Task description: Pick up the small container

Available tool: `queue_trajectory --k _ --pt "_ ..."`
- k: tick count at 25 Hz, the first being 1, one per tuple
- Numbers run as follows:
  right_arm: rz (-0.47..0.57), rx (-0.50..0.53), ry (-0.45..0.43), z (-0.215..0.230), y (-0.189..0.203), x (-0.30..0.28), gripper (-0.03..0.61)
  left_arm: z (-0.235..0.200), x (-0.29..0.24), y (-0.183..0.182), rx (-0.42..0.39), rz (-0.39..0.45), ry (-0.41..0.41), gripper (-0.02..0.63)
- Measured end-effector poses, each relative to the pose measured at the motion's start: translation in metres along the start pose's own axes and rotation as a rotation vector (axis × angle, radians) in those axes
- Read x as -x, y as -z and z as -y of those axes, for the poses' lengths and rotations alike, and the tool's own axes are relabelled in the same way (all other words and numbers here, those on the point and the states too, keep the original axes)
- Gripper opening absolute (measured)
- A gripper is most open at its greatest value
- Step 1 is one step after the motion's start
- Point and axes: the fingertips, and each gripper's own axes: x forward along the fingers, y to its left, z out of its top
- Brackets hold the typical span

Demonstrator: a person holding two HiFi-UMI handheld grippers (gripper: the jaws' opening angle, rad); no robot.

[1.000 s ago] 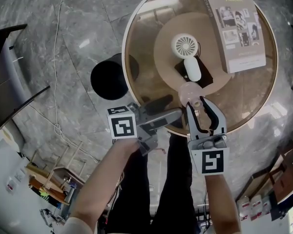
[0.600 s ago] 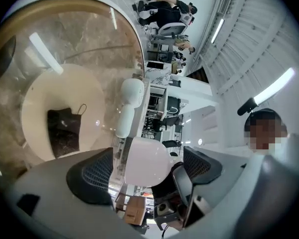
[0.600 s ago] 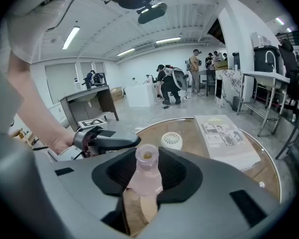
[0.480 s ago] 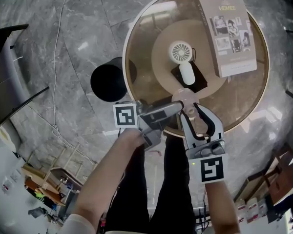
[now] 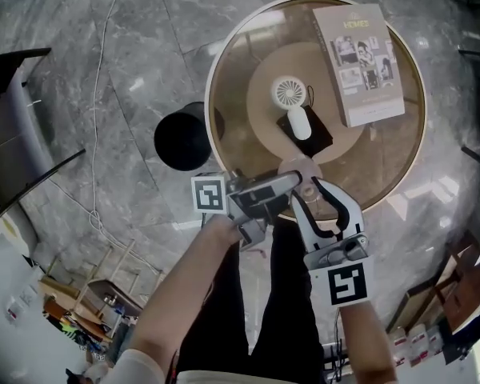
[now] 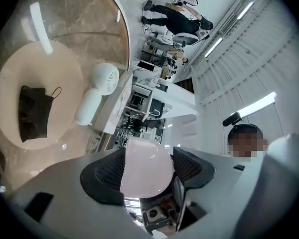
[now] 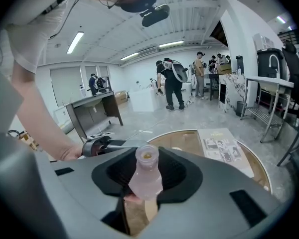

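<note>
The small pink bottle [image 7: 145, 179] hangs clear above the near rim of the round table [image 5: 240, 126], clamped in the right gripper [image 5: 315, 190]; the left gripper [image 6: 147, 169] is closing round it, so the pickup looks done

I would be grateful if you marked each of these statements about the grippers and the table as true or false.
1. The right gripper grips a pink bottle. True.
2. The magazine lies on the floor. False: it lies on the round table.
3. A white handheld fan lies on the table. True.
4. The left gripper has nothing between its jaws. False: a pink rounded piece sits between them as they close on it.
</note>
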Motion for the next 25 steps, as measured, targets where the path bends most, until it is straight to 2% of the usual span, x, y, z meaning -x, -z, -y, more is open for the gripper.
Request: queue_trajectory --k 7,11,15,19,25 --pt "0.083 -0.02 0.007 -0.015 -0.068 0.034 0.15 0.064 -0.013 0.02 0.026 -0.014 -0.029 0.308" --pt "0.098 -0.011 0.014 -0.028 -0.112 0.058 0.15 0.115 -0.023 0.03 0.029 -0.039 -0.021 0.307" --pt "0.162 0.022 0.016 -0.039 -0.166 0.087 0.15 0.171 -0.04 0.044 0.018 -0.06 0.002 0.308" --pt "0.105 0.115 0.007 -0.056 -0.195 0.123 0.15 0.219 -0.049 0.067 0.01 -0.091 -0.005 0.307" --pt "0.143 0.102 0.038 -0.082 -0.249 0.166 0.15 0.286 -0.055 0.097 0.035 -0.115 0.013 0.307"
